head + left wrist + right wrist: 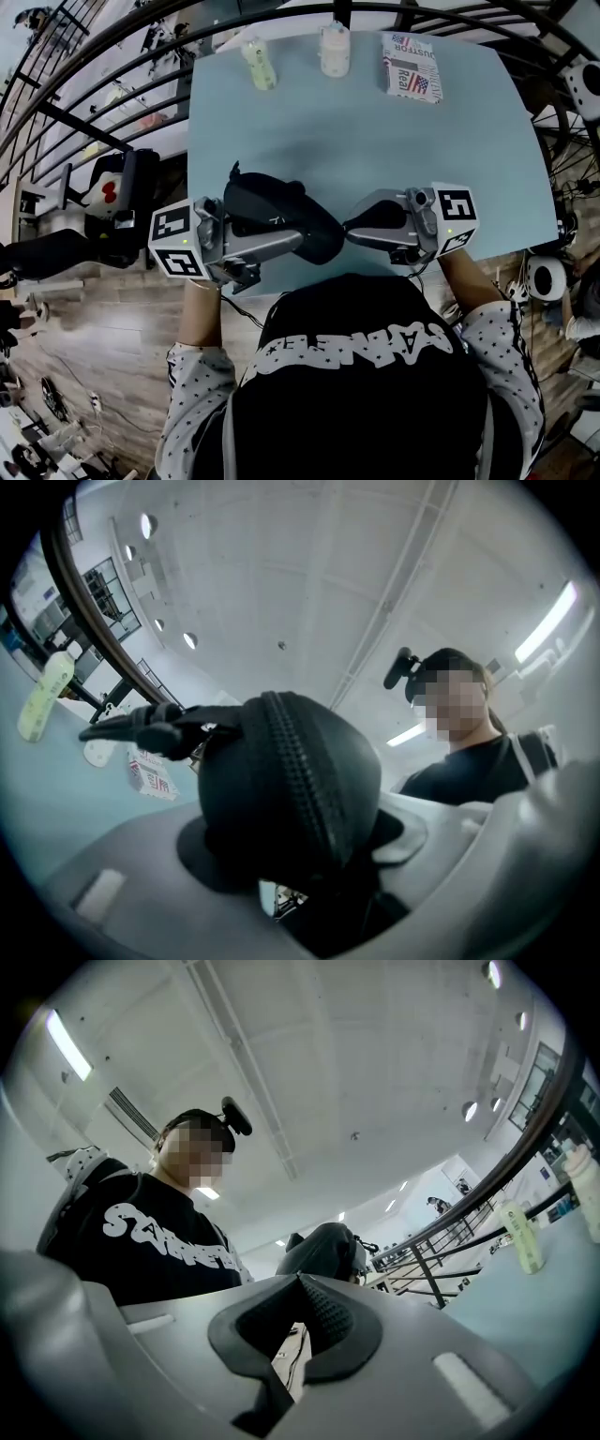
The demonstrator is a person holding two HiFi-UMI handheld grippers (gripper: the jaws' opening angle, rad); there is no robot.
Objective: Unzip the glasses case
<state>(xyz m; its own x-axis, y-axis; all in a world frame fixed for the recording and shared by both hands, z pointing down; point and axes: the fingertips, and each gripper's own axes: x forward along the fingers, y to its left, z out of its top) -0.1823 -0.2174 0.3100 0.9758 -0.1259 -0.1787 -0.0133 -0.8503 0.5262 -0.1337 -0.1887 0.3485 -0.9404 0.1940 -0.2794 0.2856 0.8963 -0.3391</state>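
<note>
A black zippered glasses case (277,211) hangs just above the near edge of the table, and my left gripper (292,240) is shut on it. In the left gripper view the case (291,780) fills the space between the jaws, its zipper running over the top and a black strap (150,726) sticking out to the left. My right gripper (349,228) is shut, with its tips at the case's right end. In the right gripper view the pads (323,1321) meet, the case (323,1249) shows beyond them, and no zipper pull is visible between them.
The pale blue table (375,131) carries a yellow-green bottle (260,66), a white bottle (335,49) and a printed packet (412,67) along its far edge. Black railings (94,131) curve around the left and back. My torso is close to the near edge.
</note>
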